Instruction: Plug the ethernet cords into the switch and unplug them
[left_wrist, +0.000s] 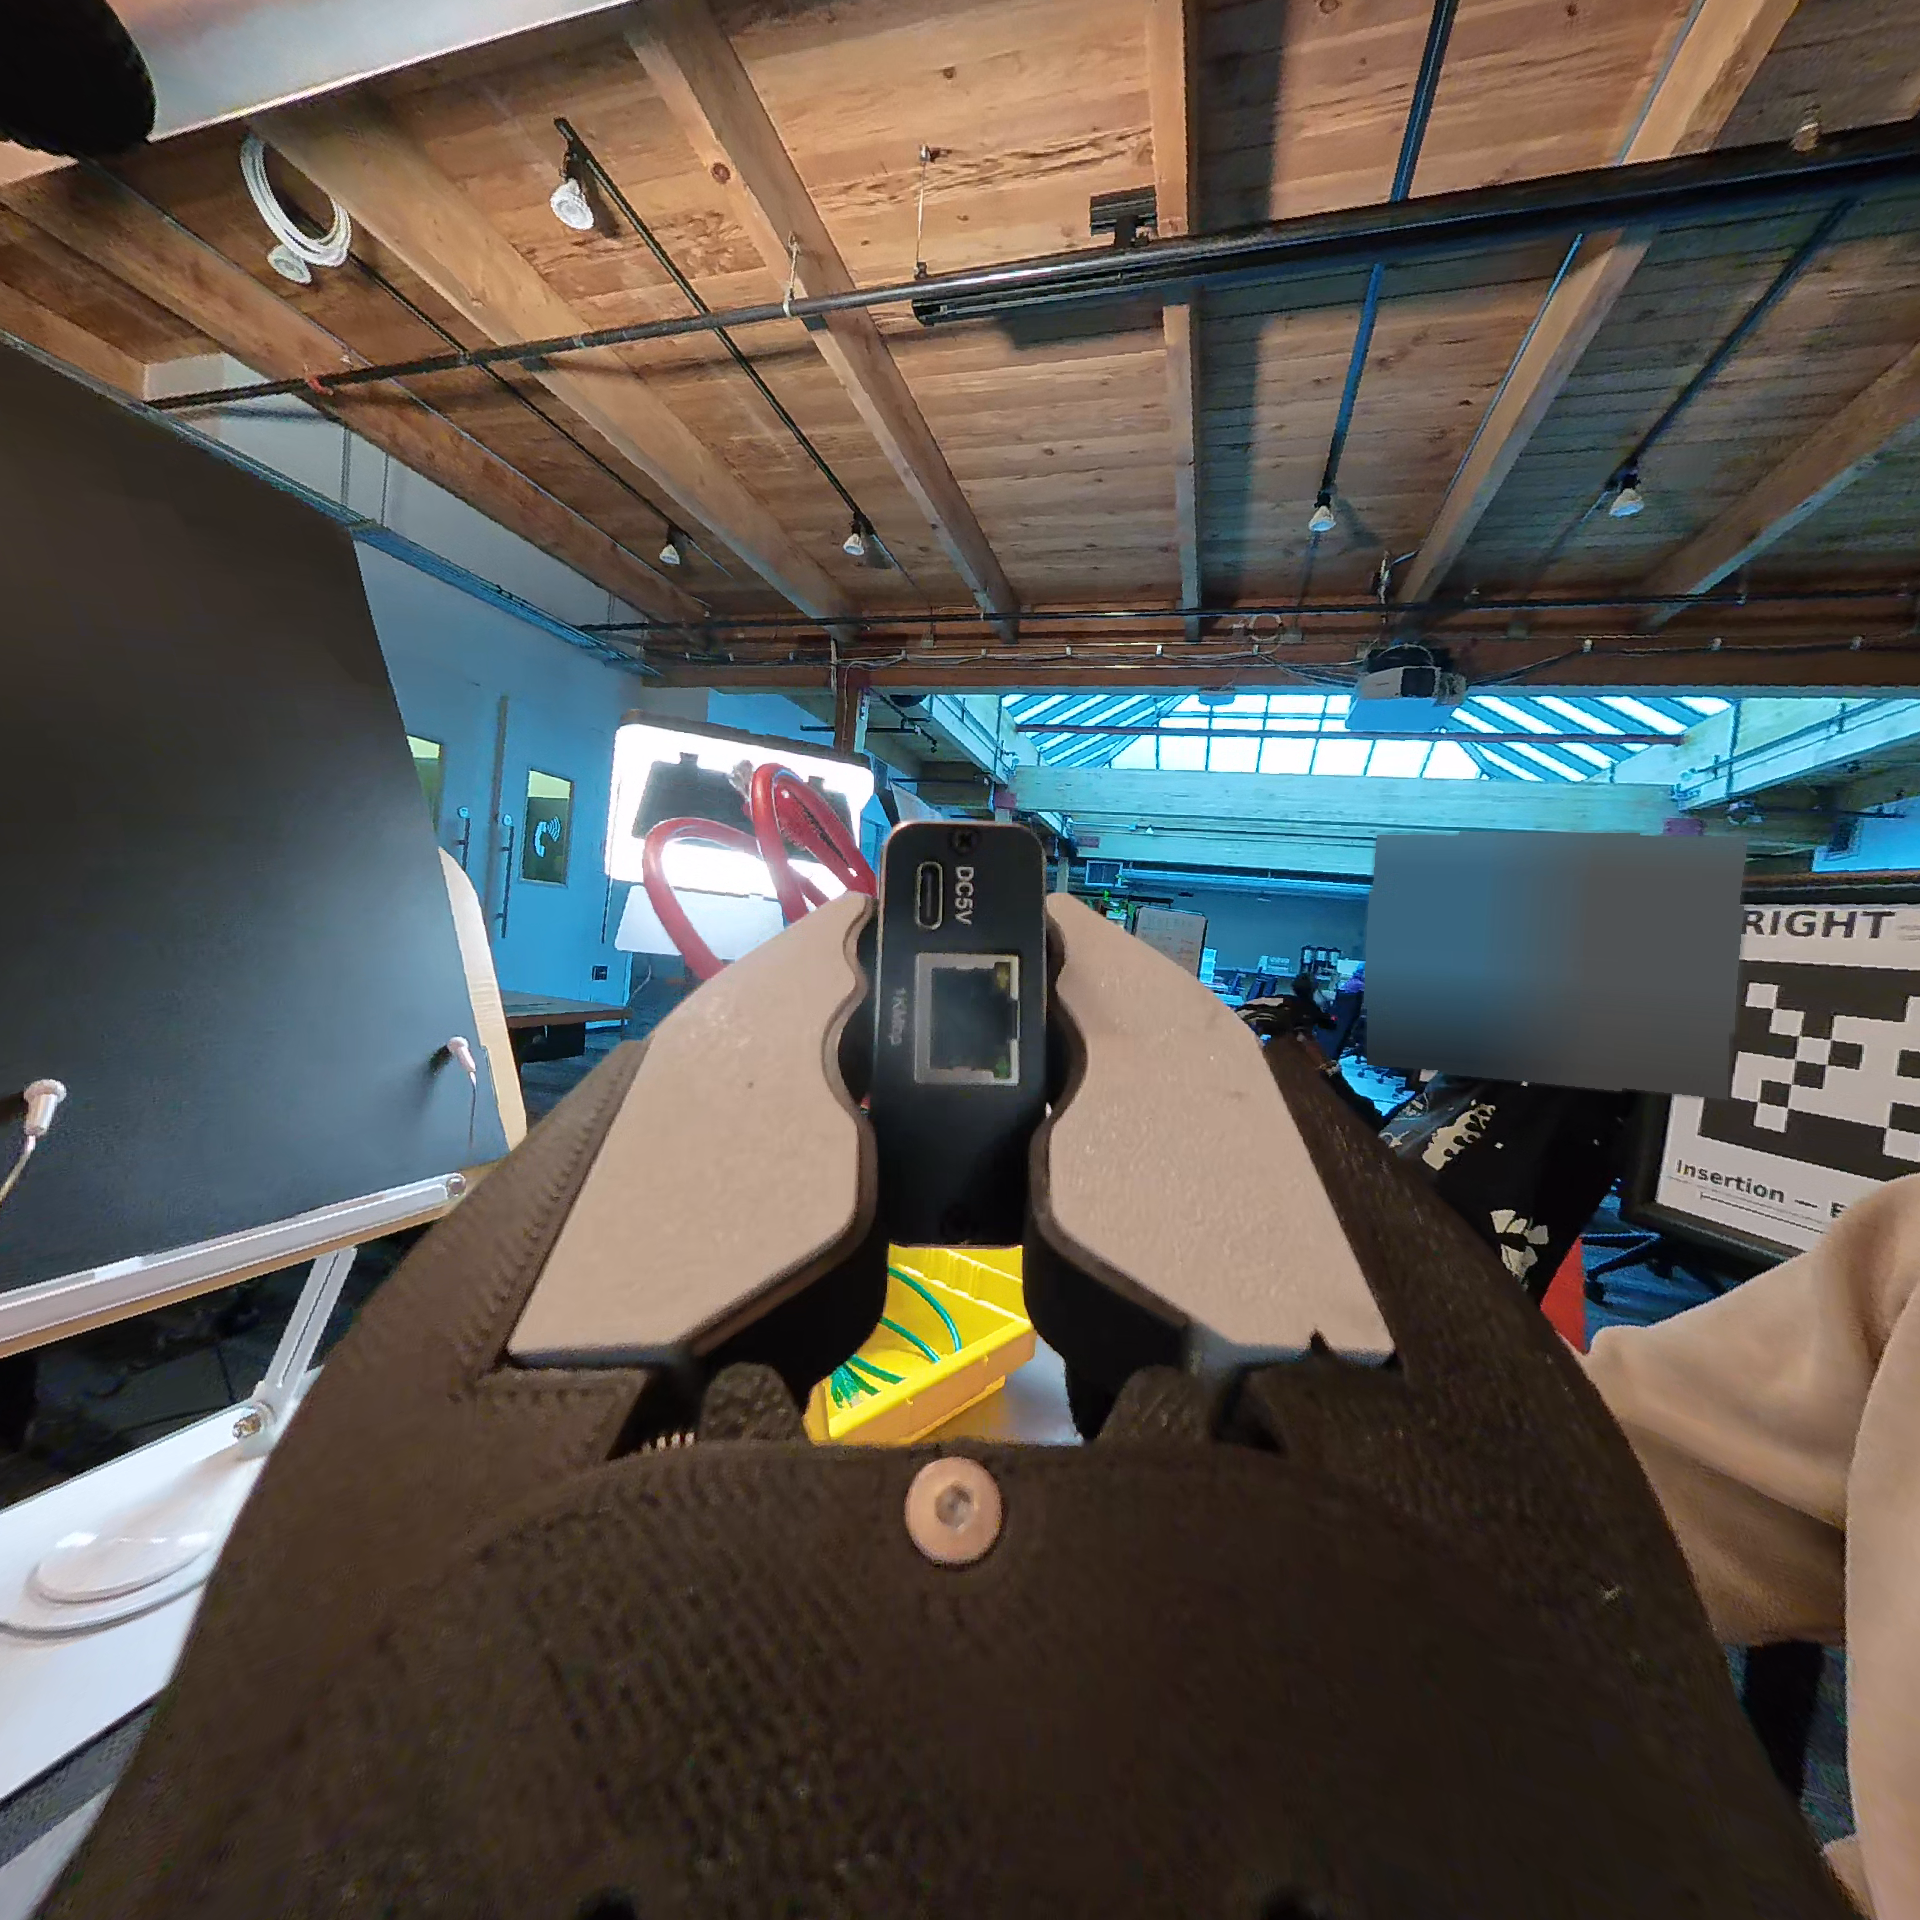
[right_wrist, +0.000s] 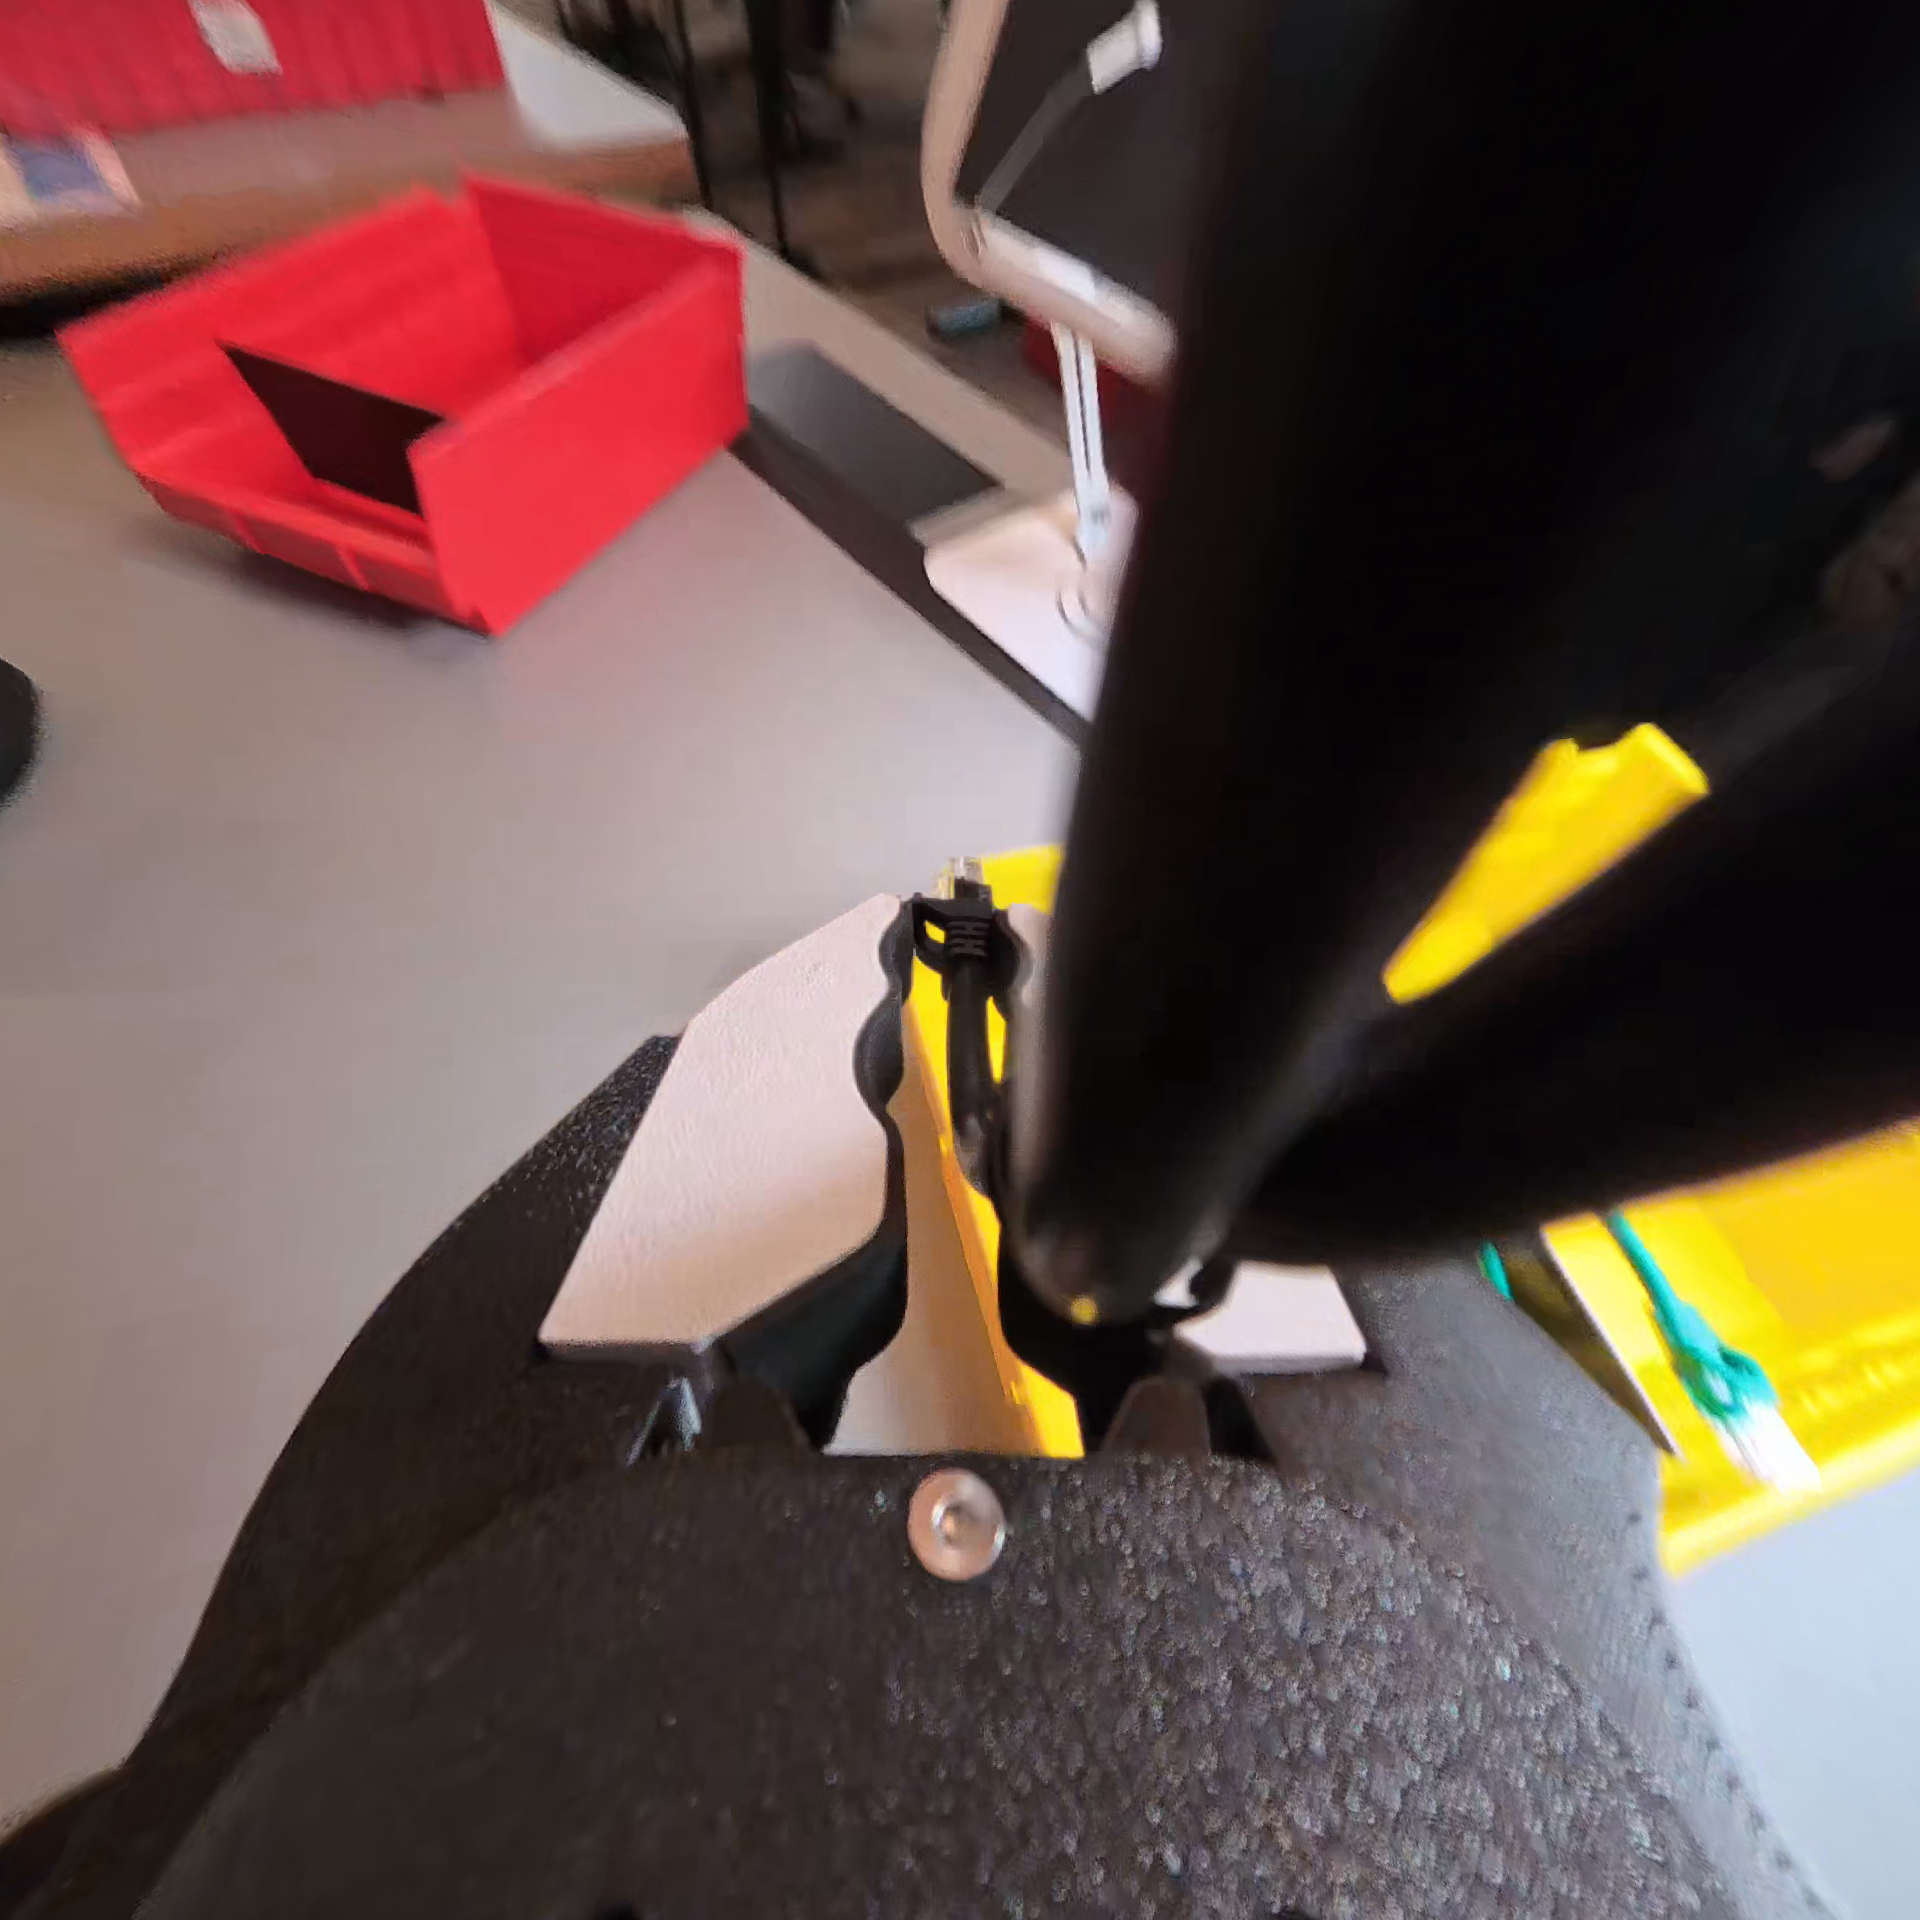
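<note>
My left gripper (left_wrist: 961, 935) is shut on a small black switch (left_wrist: 961, 997), held upright and raised toward the ceiling. Its end face shows an empty ethernet port (left_wrist: 964, 1023) and a small slot above it. A red cord (left_wrist: 727, 873) loops out behind the switch. My right gripper (right_wrist: 966, 925) is shut on a black ethernet cord (right_wrist: 964, 997); the clear plug (right_wrist: 961, 878) sticks out past the fingertips. A large blurred black object (right_wrist: 1351, 623) hides most of the right finger. A green cord (right_wrist: 1704, 1361) lies in a yellow bin (right_wrist: 1766, 1475).
A red bin (right_wrist: 436, 395) sits on the grey table (right_wrist: 312, 883) at the far left. A dark board on a white stand (left_wrist: 187, 831) is at the left. The yellow bin with green cord (left_wrist: 914, 1351) shows below the left gripper. A person's beige sleeve (left_wrist: 1766, 1403) is at the right.
</note>
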